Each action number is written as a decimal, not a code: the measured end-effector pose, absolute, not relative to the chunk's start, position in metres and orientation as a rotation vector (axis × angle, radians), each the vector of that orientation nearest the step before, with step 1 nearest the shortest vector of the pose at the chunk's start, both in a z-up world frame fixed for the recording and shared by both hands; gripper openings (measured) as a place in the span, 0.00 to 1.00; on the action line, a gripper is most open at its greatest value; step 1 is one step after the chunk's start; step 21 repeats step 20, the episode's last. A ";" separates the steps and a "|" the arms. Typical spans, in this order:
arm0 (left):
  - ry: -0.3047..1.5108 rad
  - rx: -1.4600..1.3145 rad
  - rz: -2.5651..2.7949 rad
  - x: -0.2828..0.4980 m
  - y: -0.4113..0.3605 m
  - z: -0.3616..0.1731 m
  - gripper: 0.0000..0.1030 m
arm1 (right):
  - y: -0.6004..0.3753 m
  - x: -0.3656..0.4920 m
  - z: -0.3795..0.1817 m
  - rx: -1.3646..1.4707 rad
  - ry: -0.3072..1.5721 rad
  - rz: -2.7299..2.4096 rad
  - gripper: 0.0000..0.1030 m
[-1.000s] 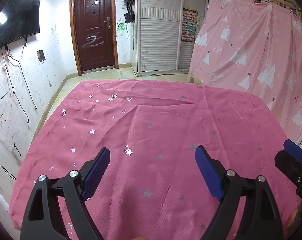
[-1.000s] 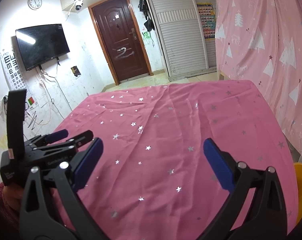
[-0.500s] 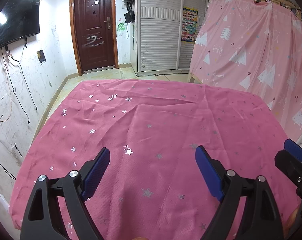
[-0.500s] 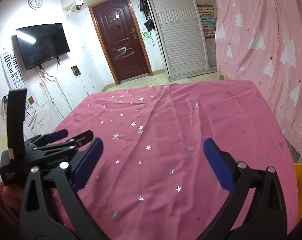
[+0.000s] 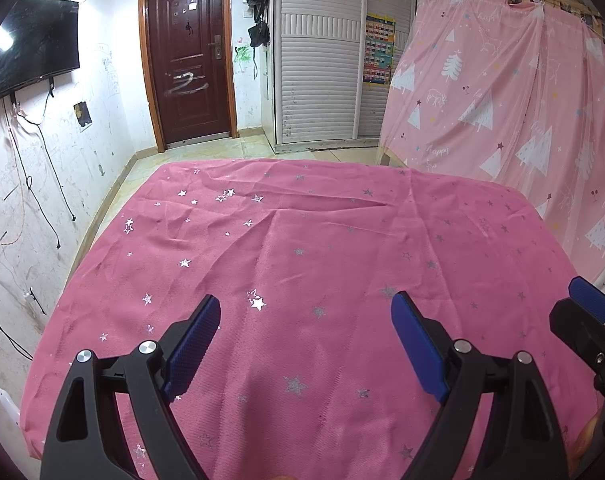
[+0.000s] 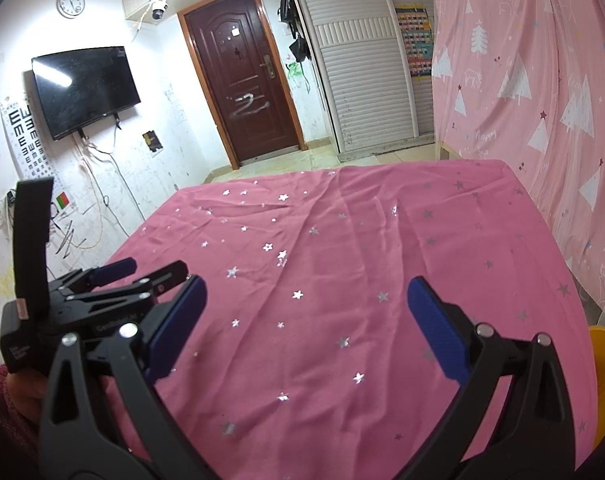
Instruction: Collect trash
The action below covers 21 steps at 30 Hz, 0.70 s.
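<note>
Left gripper [image 5: 305, 320]: jaws spread wide, nothing between the blue pads [image 5: 416, 346]; it is held just above the tablecloth, angled downward.
Right gripper [image 6: 304, 312]: jaws spread wide, nothing held; it is also held over the cloth, angled downward.
Relative position: the left gripper is seen at the left edge of the right wrist view, beside the right one; a red knitted sleeve [image 6: 6, 396] is visible behind it.
Table: covered by a pink tablecloth [image 5: 322, 240] printed with silver stars, wrinkled near the far edge.
Trash: no trash item can be found on the cloth in either view.
Yellow object [image 6: 604, 364]: partly seen beyond the table's right edge; its type cannot be told.
Background: dark brown door [image 6: 242, 80], wall-mounted TV [image 6: 84, 90], pink curtain [image 5: 502, 100] with white trees.
</note>
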State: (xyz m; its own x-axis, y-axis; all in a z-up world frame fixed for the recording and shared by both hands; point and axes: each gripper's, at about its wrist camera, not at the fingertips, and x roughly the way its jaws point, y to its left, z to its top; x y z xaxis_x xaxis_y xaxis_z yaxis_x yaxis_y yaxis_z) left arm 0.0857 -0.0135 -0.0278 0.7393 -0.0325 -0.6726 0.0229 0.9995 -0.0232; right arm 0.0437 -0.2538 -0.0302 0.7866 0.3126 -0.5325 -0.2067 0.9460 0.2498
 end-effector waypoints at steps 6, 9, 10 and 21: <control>0.731 -0.007 -0.026 0.084 -0.014 -0.028 0.79 | -0.254 0.044 -0.030 0.183 0.605 0.280 0.94; 0.730 -0.004 -0.027 0.084 -0.014 -0.028 0.79 | -0.254 0.044 -0.030 0.183 0.605 0.281 0.94; 0.730 -0.004 -0.027 0.084 -0.014 -0.028 0.79 | -0.254 0.044 -0.030 0.183 0.604 0.281 0.94; 0.737 0.001 -0.028 0.084 -0.015 -0.028 0.79 | -0.254 0.044 -0.030 0.182 0.606 0.282 0.94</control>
